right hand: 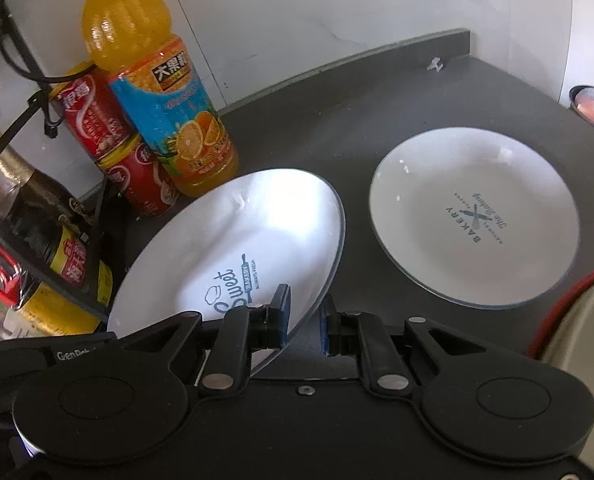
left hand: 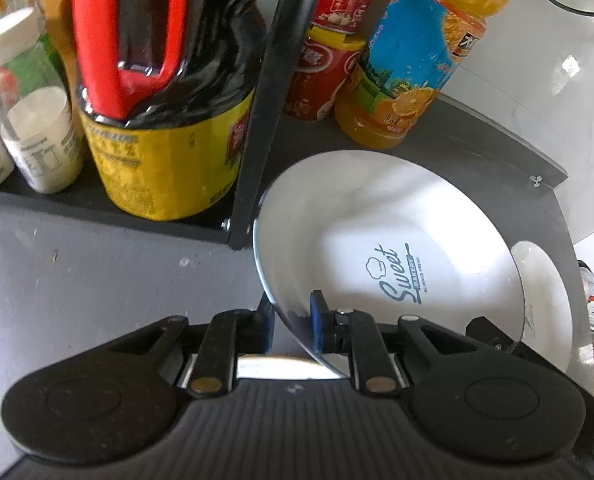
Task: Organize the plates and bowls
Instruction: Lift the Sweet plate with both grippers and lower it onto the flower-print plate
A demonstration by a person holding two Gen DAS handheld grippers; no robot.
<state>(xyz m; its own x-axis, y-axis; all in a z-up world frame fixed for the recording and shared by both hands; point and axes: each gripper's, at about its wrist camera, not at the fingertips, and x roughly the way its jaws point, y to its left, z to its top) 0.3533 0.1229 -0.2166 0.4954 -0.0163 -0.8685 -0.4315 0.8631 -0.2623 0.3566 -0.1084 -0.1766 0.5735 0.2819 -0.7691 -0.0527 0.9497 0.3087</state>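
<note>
A: Grippers?
B: My left gripper (left hand: 293,322) and right gripper (right hand: 303,320) both pinch the Sweet plate (right hand: 257,232) rim; it's tilted above the bench (right hand: 357,112).
A: Other plate?
B: Bakery plate (right hand: 473,216) flat at 2 o'clock, orange juice bottle (right hand: 157,92) at 11.

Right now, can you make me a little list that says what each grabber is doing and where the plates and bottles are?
left gripper: pinching the rim of the Sweet plate
right gripper: straddling the same plate's rim; whether it grips is unclear
Sweet plate: tilted, one edge lifted
Bakery plate: flat on the dark counter, apart from the Sweet plate
orange juice bottle: upright behind the Sweet plate
red cans: stacked beside the juice
soy sauce bottle: on the black rack
</note>
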